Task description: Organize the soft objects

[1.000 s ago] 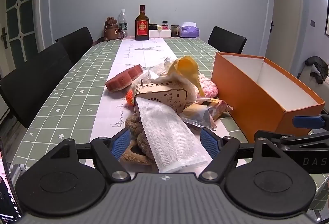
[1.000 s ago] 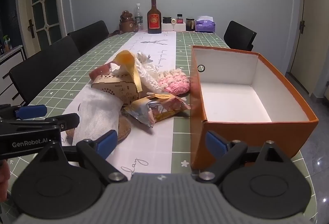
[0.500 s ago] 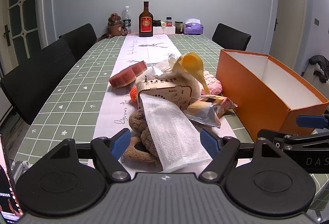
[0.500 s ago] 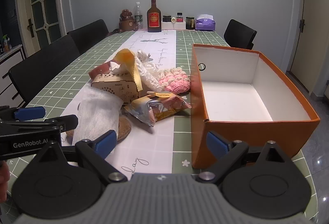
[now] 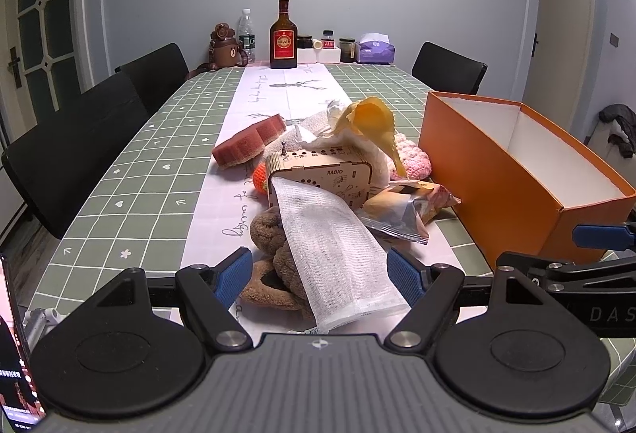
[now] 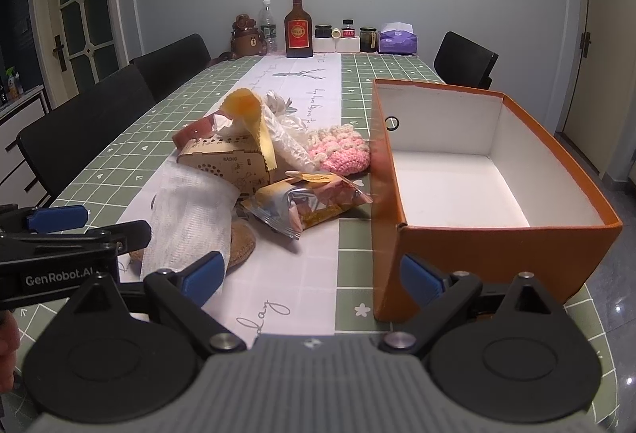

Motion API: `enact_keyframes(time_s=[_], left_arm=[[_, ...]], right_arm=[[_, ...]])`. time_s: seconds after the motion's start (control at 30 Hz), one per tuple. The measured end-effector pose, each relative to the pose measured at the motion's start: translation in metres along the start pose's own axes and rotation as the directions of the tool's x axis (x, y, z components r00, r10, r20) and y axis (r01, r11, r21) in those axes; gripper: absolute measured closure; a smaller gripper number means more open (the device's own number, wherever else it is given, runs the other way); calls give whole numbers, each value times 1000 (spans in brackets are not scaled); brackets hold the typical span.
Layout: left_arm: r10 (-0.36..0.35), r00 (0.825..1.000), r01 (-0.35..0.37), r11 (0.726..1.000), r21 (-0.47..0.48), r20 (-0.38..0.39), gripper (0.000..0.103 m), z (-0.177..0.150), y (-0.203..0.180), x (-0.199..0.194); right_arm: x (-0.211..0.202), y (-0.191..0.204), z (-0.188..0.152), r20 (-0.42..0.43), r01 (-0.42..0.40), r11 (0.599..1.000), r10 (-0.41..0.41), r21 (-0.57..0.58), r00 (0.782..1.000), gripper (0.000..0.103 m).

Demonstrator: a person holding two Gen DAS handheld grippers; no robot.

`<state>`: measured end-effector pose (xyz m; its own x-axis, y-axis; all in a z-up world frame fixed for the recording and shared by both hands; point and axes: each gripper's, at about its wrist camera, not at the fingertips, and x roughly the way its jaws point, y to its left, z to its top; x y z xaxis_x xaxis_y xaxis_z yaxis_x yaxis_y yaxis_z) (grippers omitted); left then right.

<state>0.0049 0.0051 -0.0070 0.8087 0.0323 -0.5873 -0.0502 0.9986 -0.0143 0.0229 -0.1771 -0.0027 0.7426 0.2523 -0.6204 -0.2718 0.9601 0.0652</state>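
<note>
Left gripper (image 5: 319,276) backed off (jaws wide), level.

Two low fisheye views look down the length of a long surface (image 5: 131,163) toward the far wall. The left wrist view sits close behind a pile topped by a white mesh cloth (image 5: 334,254). The right wrist view sits further right, behind an orange box (image 6: 497,258). Both share the pile, box and a bottle (image 6: 298,26); their edges look bent, probably lens distortion.

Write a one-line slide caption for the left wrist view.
Open left gripper faces white mesh cloth draped over brown plush, beside empty orange box.
</note>
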Motion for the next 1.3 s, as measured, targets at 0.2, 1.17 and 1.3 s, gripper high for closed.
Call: enact_keyframes(time_s=[0.2,1.17,1.3], left_arm=[[-4,1000,4,1000,1,-1,13,-1,1,0],[-3,1000,3,1000,5,-3,13,-1,-1,0],[-3,1000,3,1000,5,-4,13,0,-1,-1]], right_arm=[[0,-1,0,-7,-1,1000,1,10,1000,9],[-3,-1,1,-2,-9,1000,9,13,1000,9],[-2,-1,2,-7,-10,1000,10,14,1000,9]])
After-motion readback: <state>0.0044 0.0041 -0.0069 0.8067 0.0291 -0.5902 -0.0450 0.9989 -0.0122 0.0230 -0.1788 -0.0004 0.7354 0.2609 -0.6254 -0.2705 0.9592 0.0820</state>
